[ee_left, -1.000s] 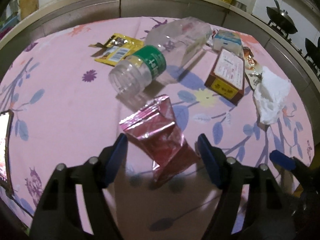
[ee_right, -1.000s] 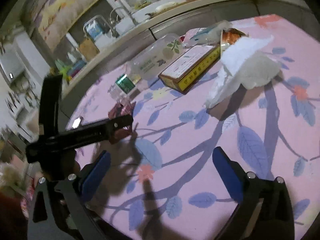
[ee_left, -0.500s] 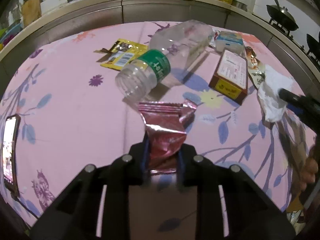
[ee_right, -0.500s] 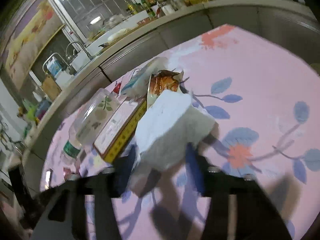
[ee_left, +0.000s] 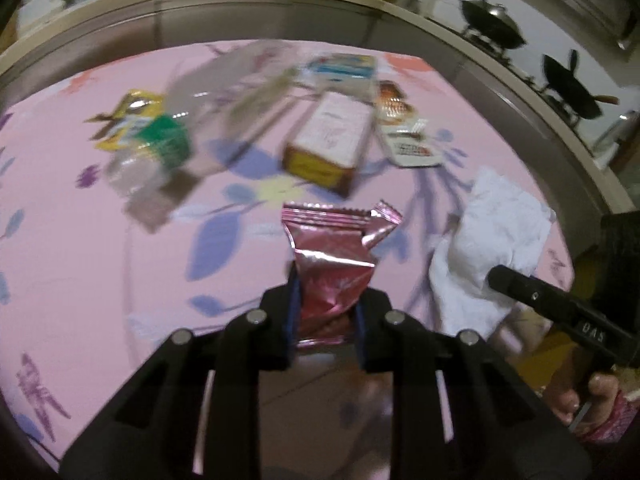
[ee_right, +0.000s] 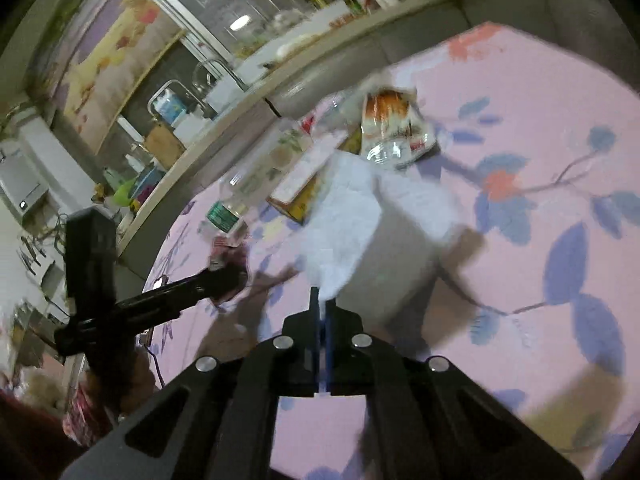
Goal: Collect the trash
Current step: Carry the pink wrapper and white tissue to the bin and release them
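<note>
Centrally, left tool (ee_left: 324, 316) clamps the pink wrapper (ee_left: 334, 256), long axis pointing up-frame; right tool (ee_right: 322, 312) pinches the white tissue (ee_right: 372, 232), which extends toward upper right.

A second ago both my grippers stood open over the table. My left gripper (ee_left: 325, 312) has since closed on the pink wrapper (ee_left: 334, 264) and raised it; my right gripper (ee_right: 322, 312) has pinched the white tissue (ee_right: 360, 220) and lifted it.
</note>
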`<action>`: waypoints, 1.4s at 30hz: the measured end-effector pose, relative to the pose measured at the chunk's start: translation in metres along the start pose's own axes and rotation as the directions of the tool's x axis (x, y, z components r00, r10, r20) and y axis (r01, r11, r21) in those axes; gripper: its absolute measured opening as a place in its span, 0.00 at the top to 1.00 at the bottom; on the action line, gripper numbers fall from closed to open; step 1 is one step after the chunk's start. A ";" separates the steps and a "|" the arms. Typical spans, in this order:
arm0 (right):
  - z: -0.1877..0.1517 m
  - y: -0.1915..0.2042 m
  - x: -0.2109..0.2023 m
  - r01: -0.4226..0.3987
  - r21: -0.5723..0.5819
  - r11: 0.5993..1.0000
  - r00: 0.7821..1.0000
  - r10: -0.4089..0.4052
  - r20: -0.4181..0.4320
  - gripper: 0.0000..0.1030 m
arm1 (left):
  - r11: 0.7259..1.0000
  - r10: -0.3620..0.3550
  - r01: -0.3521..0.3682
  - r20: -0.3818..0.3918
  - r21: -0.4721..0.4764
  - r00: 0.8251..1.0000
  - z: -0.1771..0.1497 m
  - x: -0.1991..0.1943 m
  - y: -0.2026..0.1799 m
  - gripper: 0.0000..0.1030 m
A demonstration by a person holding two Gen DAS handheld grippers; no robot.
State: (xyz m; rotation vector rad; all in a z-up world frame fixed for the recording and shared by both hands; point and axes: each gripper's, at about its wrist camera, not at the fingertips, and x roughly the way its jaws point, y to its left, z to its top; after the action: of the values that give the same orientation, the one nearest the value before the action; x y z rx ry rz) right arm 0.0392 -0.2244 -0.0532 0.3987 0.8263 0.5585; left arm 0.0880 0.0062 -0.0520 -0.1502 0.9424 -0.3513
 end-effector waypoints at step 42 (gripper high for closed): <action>0.103 -0.334 -0.179 0.219 0.502 0.837 0.878 -0.393 0.273 0.85 | 0.838 -0.198 0.338 -0.338 0.429 0.920 0.151 0.263 -0.409 0.39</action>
State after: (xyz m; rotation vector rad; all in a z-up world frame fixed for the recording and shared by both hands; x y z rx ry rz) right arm 0.1238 -0.6071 -0.0655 0.7615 0.6333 -0.0364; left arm 0.2580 -0.4740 -0.0509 0.2347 1.0882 -0.8811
